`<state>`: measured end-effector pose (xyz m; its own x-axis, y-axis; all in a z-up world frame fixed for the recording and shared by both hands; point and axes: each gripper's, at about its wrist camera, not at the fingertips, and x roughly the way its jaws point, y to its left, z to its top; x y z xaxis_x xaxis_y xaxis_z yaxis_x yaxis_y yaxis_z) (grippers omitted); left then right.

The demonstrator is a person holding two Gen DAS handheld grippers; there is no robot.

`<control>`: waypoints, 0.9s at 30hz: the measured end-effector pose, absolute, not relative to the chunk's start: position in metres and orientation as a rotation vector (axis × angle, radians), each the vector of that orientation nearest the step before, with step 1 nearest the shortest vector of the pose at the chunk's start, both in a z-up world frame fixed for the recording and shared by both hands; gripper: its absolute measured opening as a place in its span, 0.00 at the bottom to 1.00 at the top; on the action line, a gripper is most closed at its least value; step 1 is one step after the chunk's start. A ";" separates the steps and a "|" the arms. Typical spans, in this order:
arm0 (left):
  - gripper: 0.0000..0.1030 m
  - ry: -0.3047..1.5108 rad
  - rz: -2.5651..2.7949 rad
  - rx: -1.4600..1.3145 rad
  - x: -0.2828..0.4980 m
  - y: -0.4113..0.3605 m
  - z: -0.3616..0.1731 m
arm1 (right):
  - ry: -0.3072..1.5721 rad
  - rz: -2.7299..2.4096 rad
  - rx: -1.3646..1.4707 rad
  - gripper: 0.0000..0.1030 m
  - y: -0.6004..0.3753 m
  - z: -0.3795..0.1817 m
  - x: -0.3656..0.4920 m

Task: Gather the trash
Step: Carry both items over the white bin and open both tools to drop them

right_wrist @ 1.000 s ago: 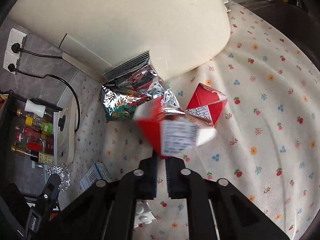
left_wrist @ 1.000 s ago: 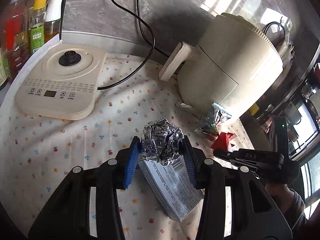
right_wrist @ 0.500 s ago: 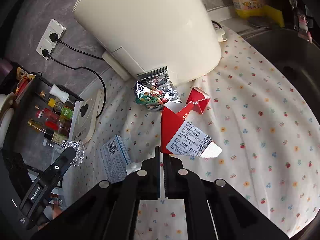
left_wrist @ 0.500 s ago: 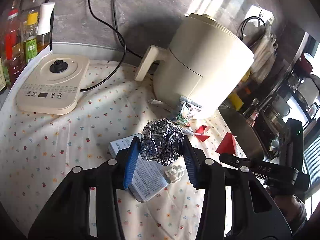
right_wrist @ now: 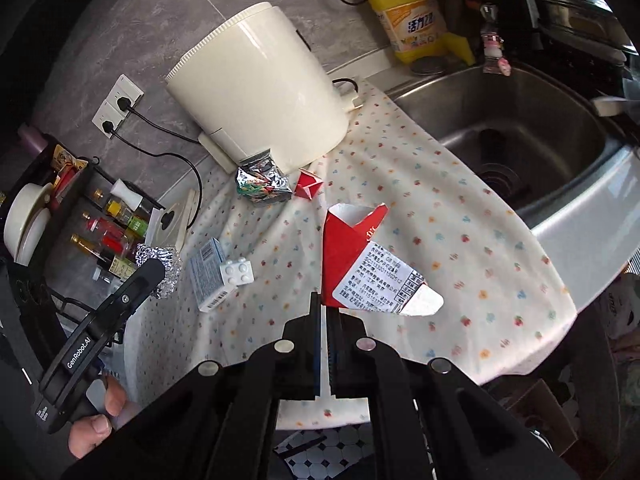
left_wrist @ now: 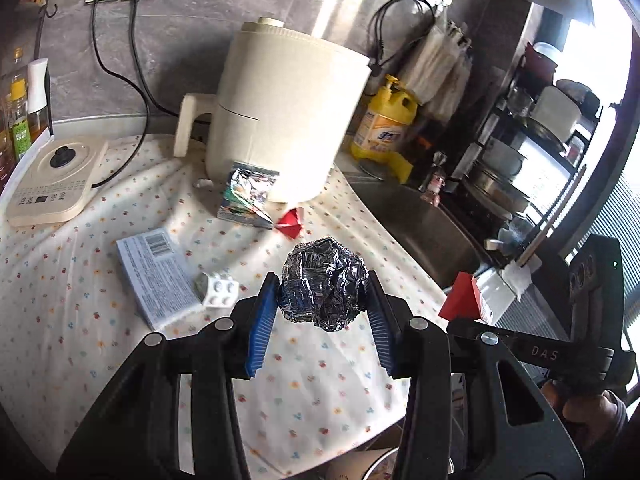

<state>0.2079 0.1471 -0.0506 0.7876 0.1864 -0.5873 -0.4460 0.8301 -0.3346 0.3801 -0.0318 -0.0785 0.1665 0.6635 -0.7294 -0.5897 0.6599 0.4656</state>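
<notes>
Item 1, foil ball (left_wrist: 323, 285): you hold it in your left gripper (left_wrist: 320, 316), blue fingers (left_wrist: 262, 322) pressed against its two sides at a middling spread. A second ago it hung low over the blue-grey box (left_wrist: 154, 276); now it rides higher and nearer the front edge of the tabletop (left_wrist: 80, 320), with the whole kitchen wall in view.

Item 2, red carton (right_wrist: 362, 264): torn open, white label showing, pinched by a bottom edge in your right gripper (right_wrist: 326, 312), fingers nearly together. A second ago it sat close in front of the cream air fryer (right_wrist: 260, 84); now it is well back from it, above the front part of the cloth.

Items not yet collected, all lying on the cloth:
- silver snack wrapper (left_wrist: 246, 196), leaning on the fryer's base
- small red carton piece (left_wrist: 290, 222), just beside the wrapper
- blue-grey box
- white brick-shaped block (left_wrist: 218, 290), touching the box's corner

Reading: both hands are loaded and have drawn away from the clutter, so this looks like the carry toward a bin. No bin shows clearly in either view. Four pieces would need further trips.
</notes>
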 end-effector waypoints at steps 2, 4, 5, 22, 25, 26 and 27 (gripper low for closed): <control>0.42 0.584 0.335 -0.468 0.208 0.126 -0.053 | 1.084 0.882 0.088 0.03 -0.054 -0.079 0.375; 0.42 0.598 0.314 -0.462 0.207 0.107 -0.056 | 1.086 0.872 0.094 0.03 -0.075 -0.081 0.369; 0.42 0.607 0.309 -0.457 0.205 0.097 -0.058 | 1.088 0.868 0.096 0.03 -0.085 -0.082 0.366; 0.42 0.804 0.145 -0.527 0.183 -0.040 -0.133 | 1.239 0.767 0.101 0.04 -0.239 -0.158 0.317; 0.42 0.852 0.115 -0.537 0.183 -0.062 -0.150 | 1.275 0.750 0.110 0.04 -0.259 -0.177 0.308; 0.42 0.867 0.106 -0.539 0.183 -0.069 -0.155 | 1.284 0.744 0.106 0.04 -0.265 -0.183 0.305; 0.42 0.881 0.097 -0.543 0.184 -0.076 -0.160 | 1.294 0.734 0.101 0.04 -0.270 -0.189 0.301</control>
